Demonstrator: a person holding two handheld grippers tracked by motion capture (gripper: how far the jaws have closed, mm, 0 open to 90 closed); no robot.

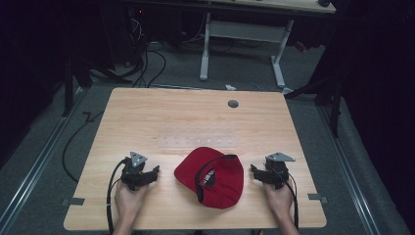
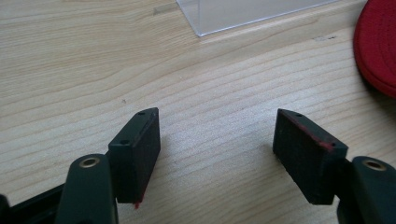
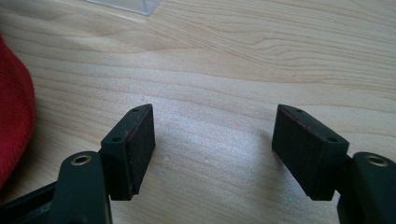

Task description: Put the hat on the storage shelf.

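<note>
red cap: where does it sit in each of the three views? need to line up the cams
High view: red cap lies lower centre on the table, between the left gripper and the right gripper.
Left gripper view: a slice of it at the top right edge.
Right gripper view: a slice at the left edge.
Shared landmark: the clear plastic sheet beyond the cap.
</note>
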